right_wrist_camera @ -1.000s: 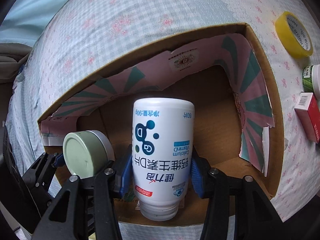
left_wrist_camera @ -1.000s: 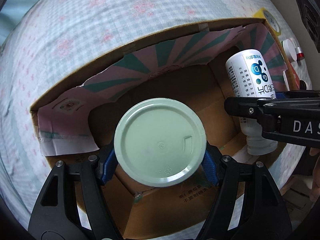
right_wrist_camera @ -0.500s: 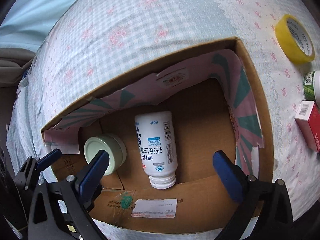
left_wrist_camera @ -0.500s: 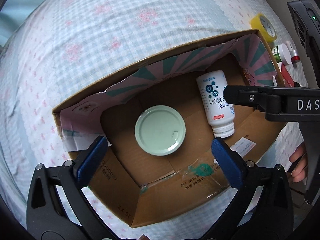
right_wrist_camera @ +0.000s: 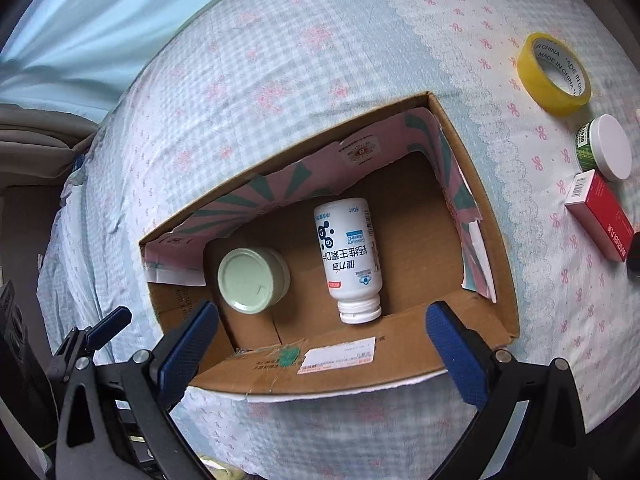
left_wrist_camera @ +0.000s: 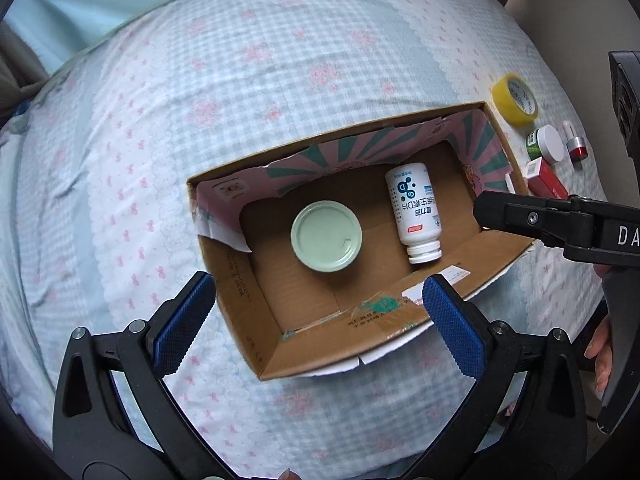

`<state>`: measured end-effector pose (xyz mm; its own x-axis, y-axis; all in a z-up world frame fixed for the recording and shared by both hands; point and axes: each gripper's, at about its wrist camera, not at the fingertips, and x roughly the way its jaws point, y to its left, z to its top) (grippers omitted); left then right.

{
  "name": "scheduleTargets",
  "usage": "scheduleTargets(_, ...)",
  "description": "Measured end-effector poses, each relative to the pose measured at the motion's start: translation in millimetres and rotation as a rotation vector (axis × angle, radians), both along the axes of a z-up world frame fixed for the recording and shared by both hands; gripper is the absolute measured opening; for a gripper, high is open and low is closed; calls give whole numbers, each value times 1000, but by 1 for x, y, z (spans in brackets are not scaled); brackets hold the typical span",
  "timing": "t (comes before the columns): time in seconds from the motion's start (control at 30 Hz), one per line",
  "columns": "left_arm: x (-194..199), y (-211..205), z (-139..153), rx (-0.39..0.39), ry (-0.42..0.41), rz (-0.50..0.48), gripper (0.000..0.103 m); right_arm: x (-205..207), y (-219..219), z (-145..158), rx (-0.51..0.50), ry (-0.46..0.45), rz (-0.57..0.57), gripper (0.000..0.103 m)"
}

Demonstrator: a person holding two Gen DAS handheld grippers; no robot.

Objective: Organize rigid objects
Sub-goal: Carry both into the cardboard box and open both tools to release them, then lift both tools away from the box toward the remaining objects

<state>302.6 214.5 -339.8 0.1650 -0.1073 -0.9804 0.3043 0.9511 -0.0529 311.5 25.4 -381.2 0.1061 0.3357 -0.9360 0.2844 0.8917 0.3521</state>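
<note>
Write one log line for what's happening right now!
left gripper: open, empty | right gripper: open, empty | cardboard box: holds green-lid jar, white bottle lying down

Both wrist cameras look steeply down (from moderately near) into the same cardboard box [left_wrist_camera: 248, 332] [right_wrist_camera: 404, 356].

Soft daylight, sharp centre, fisheye-warped edges

This place looks like a bedroom in a home. The surface is a soft bed cover [left_wrist_camera: 248, 80] with blue checks and pink bows, and a light blue curtain [right_wrist_camera: 80, 20] hangs behind it. Small household things lie on the cover: a yellow tape roll [right_wrist_camera: 554, 74] and a red carton [right_wrist_camera: 600, 216].
</note>
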Motion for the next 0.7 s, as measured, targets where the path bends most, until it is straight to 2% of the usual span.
scheduleTargets(0.17,-31,5,43,-19,-66,48,103,-22,10,40,-32,-68,48,103)
scheduleTargets(0.33,-59,-4,81,-43,-112,62,103,-50,10,83,-108,-113,99,103)
scheduleTargets(0.63,-99,-56,128,-86,-199,54,103,-111,-42,148,-242,-183,58,103)
scheduleTargets(0.7,-105,-72,134,-119,-209,52,103,-124,-61,159,-273,-197,38,103)
